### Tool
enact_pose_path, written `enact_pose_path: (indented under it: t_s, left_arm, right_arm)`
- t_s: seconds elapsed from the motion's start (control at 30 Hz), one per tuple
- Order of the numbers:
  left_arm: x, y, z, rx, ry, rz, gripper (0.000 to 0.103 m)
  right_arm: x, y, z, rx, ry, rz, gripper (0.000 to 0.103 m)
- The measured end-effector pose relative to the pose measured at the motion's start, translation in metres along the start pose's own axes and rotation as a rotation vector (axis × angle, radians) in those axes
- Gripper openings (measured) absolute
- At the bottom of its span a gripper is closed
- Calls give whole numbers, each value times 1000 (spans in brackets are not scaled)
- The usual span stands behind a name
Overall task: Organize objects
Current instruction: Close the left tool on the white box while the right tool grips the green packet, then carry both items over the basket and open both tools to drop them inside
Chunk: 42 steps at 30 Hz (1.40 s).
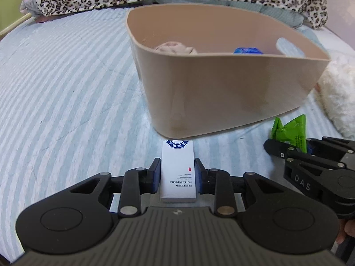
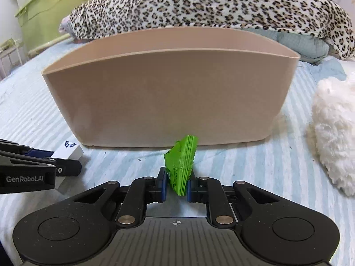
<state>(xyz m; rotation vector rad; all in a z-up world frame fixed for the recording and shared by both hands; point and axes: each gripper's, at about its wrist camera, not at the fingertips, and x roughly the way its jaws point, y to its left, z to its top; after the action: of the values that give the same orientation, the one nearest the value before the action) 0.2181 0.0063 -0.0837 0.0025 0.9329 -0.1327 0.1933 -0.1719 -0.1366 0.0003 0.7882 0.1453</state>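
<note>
Left wrist view: left claw (image 1: pixel 177 173) gripping white box (image 1: pixel 178 173) on striped bed (image 1: pixel 66 88), just before beige bin (image 1: pixel 221 93); contents half hidden. Right wrist view: right claw (image 2: pixel 176 185) pinching crumpled green packet (image 2: pixel 180 166), print unreadable; bin interior hidden.

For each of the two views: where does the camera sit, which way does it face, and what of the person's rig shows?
Left wrist: sits behind the left tool, facing along its fingers over the striped bed toward the beige bin; the white box lies between its pads, and the right tool shows at right.
Right wrist: sits behind the right tool, facing the bin's long wall; it grips the green packet, with the left tool at left.
Shared: bin, box, packet, leopard blanket, each other's tool.
</note>
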Motion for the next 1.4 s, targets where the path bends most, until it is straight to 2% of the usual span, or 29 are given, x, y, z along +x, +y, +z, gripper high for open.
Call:
enact_pose_path:
  t_s: [0.23, 0.5, 0.67, 0.87, 1.0, 1.13, 1.27, 1.4]
  left_arm:
    - [-41, -5, 5, 55, -91, -23, 32]
    - [-75, -7, 25, 56, -188, -14, 32]
    - [-89, -10, 46, 71, -242, -2, 32]
    - [-90, -11, 80, 72, -290, 14, 32]
    - [-75, -16, 104, 80, -288, 38, 32]
    - [-50, -24, 121, 97, -256, 72, 32]
    - [-16, -27, 133, 78, -175, 93, 32]
    - [14, -29, 134, 91, -126, 156, 32]
  right_arm:
    - [-44, -7, 13, -6, -91, 10, 14]
    - [-88, -9, 52, -21, -238, 30, 14]
    - [-97, -3, 78, -70, -299, 7, 14]
    - [-95, -6, 106, -67, -338, -9, 14]
    - [-84, -8, 124, -90, -337, -33, 14]
    - [-62, -7, 137, -121, -297, -64, 14]
    - [-41, -8, 145, -109, -260, -75, 14]
    - [-17, -5, 150, -123, -212, -98, 14]
